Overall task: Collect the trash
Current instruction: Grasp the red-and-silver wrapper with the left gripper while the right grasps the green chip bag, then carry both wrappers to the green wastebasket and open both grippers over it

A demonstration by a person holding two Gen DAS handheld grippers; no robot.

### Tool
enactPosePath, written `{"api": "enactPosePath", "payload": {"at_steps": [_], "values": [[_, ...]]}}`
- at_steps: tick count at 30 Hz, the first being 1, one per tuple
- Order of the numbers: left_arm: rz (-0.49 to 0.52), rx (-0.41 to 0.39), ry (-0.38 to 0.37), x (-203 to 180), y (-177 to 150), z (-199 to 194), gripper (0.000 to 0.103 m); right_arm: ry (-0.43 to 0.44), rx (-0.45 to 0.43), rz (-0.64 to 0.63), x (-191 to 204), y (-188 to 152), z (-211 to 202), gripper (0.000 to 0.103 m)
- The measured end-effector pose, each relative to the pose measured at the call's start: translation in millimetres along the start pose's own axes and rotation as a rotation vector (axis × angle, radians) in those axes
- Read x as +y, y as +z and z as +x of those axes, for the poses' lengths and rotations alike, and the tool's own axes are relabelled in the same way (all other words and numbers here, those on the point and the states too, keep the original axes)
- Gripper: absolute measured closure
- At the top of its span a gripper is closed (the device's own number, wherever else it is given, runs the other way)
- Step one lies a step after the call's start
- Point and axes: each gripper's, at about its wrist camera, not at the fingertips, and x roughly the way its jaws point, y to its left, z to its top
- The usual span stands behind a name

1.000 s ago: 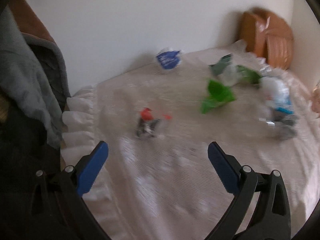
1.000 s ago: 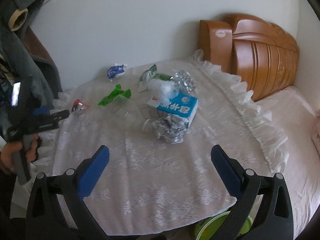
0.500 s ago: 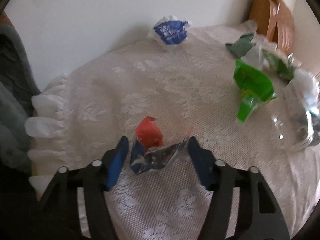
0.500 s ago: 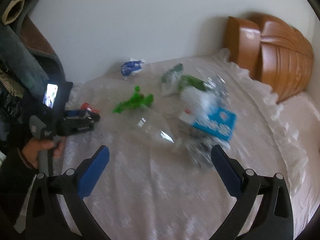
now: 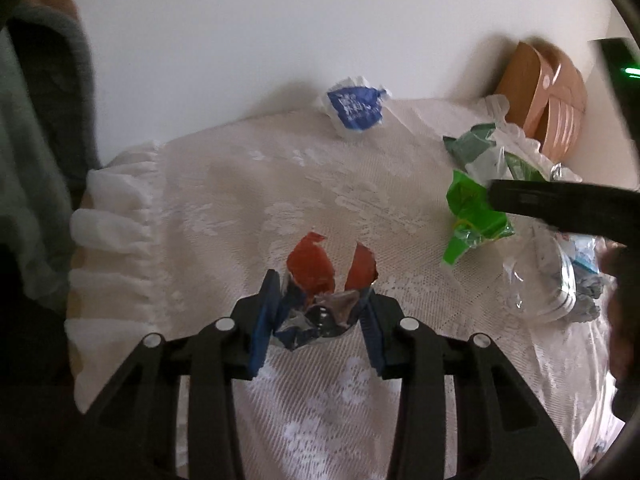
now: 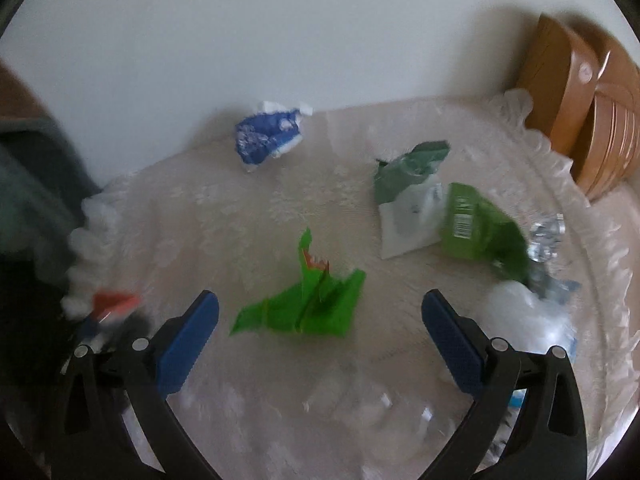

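The left gripper is closing its 2 blue pads on a crumpled red and silver wrapper, which sits between them on the white lace cloth; both pads already touch the foil, and the wrapper's 2 red flaps stick up beyond the tips. This wrapper lies at the near left part of the cloth, close to the cloth's ruffled edge

The right gripper has its jaws spread wide, with nothing between the pads, and it hangs above the cloth just short of a bright green wrapper. That green wrapper lies near the middle of the cloth, to the right of the red one, which shows as a blur at the cloth's left edge in the right wrist view. At the cloth's right side are a crushed clear plastic bottle and some crumpled silver foil

Farther back on the cloth, right of centre, a dark green and white packet lies touching a larger light green bag with a barcode. At the far edge of the cloth, against the white wall, sits a crumpled blue and white wrapper. Beyond the cloth's far right corner stands a brown wooden headboard
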Motion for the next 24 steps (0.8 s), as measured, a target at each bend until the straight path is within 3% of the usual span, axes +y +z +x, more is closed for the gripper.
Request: {"api": "enactPosePath", "payload": {"at_steps": [5, 8, 9, 10, 12, 16, 19, 24], "values": [[-0.006, -0.016, 0.021, 0, -4, -13, 0.065, -0.061, 0.118, 0.071, -1, 8, 38, 0.007], [-0.013, -0.025, 0.017, 0, -6, -17, 0.065, -0.022, 0.176, 0.095, -5, 3, 51, 0.027], [-0.017, -0.026, 0.015, 0, -6, -18, 0.065, 0.016, 0.191, 0.098, -6, 1, 54, 0.04], [-0.019, -0.027, 0.013, 0, -5, -18, 0.065, 0.027, 0.19, 0.099, -6, 1, 54, 0.044], [-0.016, -0.032, 0.012, -1, -5, -19, 0.065, 0.061, 0.173, 0.09, -5, 2, 51, 0.056], [-0.01, -0.042, 0.003, -2, -5, -25, 0.065, 0.125, 0.13, 0.088, -6, 3, 40, 0.064], [0.007, -0.053, 0.001, -7, -5, -34, 0.065, 0.206, 0.078, 0.09, -7, 2, 20, 0.064], [0.048, -0.061, -0.019, -26, -7, -49, 0.065, 0.26, -0.027, 0.061, -15, -5, -28, 0.064]]}}
